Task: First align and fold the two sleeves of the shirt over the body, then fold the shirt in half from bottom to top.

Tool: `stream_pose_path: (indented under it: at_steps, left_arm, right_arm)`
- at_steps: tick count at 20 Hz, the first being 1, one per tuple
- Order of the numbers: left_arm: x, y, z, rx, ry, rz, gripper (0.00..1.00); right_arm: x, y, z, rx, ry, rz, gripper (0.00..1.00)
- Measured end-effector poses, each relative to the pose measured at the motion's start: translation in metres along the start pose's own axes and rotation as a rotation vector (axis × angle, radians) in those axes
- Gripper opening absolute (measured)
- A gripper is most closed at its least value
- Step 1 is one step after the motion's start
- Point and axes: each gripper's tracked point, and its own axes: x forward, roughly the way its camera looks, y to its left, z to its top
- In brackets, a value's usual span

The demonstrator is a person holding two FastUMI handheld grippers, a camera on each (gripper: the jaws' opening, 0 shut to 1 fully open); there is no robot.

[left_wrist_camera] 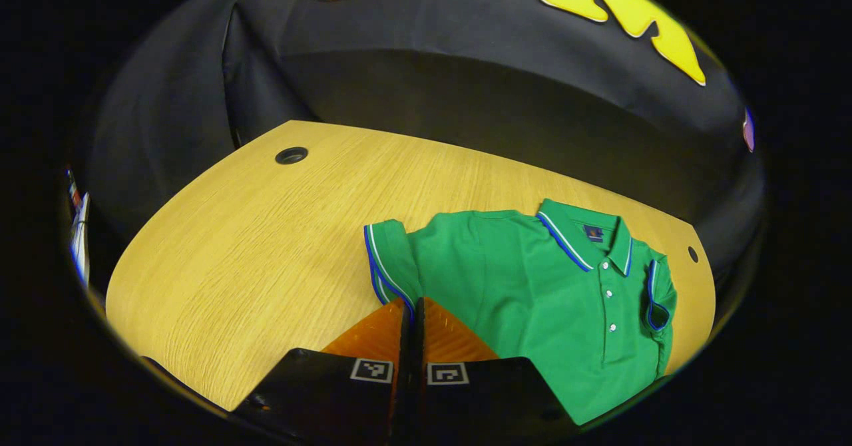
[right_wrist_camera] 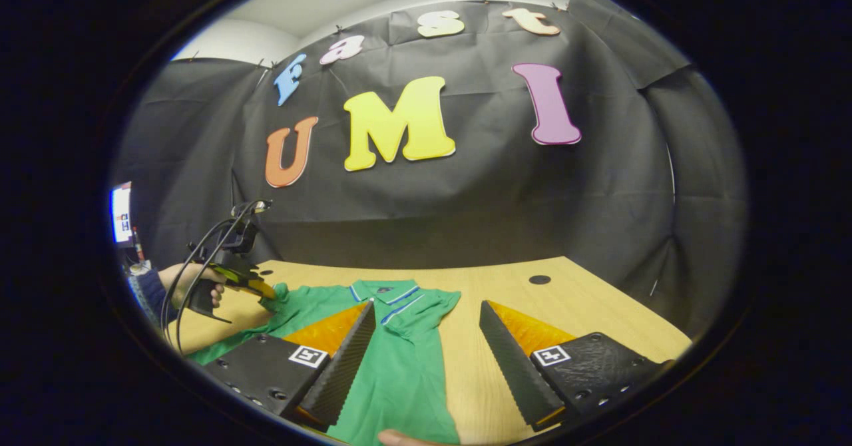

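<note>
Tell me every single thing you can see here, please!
shirt: one, green with blue and white trim, lying flat on the table, collar toward the far wall.
sleeve: one, green, at the tips of the left hand-held gripper; the other is already folded over the body.
table: one, light wood, under the shirt.
holes: two, dark, in the table's far corners.
wall: one, black cloth, behind the table.
left hand-held gripper: one, fingers closed together at the sleeve's edge; whether cloth is pinched is unclear.
right hand-held gripper: one, open, above the shirt.
hand: one, holding the left gripper, seen in the right gripper view.
</note>
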Motion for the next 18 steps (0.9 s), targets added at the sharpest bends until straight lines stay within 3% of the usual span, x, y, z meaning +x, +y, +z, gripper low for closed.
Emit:
stream_pose_path:
  at_steps: [8, 10, 12, 14, 15, 16, 18]
  left_arm:
    - [-0.005, -0.092, -0.012, 0.271, 0.003, -0.067, 0.07]
    - [-0.009, -0.114, -0.020, 0.285, 0.031, -0.110, 0.09]
    - [-0.011, -0.132, -0.024, 0.274, 0.019, -0.174, 0.30]
    - [-0.022, -0.137, -0.018, 0.257, -0.009, -0.179, 0.62]
    - [-0.030, -0.139, -0.016, 0.246, -0.023, -0.189, 0.85]
    - [-0.039, -0.140, -0.012, 0.230, -0.041, -0.201, 0.90]
    - [-0.062, -0.139, -0.007, 0.194, -0.075, -0.230, 0.91]
  right_arm:
    - [-0.002, 0.000, 0.001, -0.015, -0.010, -0.002, 0.96]
    - [-0.002, 0.000, 0.001, -0.011, -0.013, -0.003, 0.96]
    - [-0.001, -0.001, 0.000, -0.007, -0.009, -0.002, 0.96]
    - [0.000, -0.002, -0.002, -0.005, -0.002, -0.003, 0.96]
    - [0.000, -0.002, -0.002, -0.005, -0.001, -0.002, 0.96]
    - [0.001, -0.002, -0.001, -0.004, -0.002, -0.003, 0.96]
    - [0.000, -0.002, -0.002, -0.003, -0.004, 0.000, 0.96]
